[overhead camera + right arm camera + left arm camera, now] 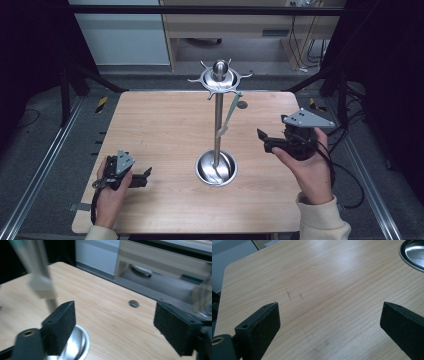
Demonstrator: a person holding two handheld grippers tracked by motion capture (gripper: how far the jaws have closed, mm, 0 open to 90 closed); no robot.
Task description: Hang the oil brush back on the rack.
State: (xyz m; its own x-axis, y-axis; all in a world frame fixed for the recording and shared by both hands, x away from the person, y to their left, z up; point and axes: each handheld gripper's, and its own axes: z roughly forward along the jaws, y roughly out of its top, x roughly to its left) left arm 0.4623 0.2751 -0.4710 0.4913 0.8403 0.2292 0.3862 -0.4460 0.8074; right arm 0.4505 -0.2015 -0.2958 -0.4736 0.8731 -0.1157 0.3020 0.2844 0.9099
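From the high view, a tall polished-steel stand (218, 122) with a round dish base and hooked crown stands mid-counter on the pale wooden counter (160, 130); a slim green-and-white tag (229, 116) hangs from its crown beside the pole. The left gripper (146, 176) lies left of the stand's base, the right gripper (262, 140) right of it.

In the left gripper view, its fingers (265, 317) spread wide, empty, above bare wood.

In the right gripper view, its fingers (61, 317) gape wide, empty, near the pole.

Light wooden counter (150, 130) with a round cable hole (242, 105) near its far edge; beyond it, a wooden cabinet (240, 22) and black frame rails (200, 10) over grey floor (45, 150).
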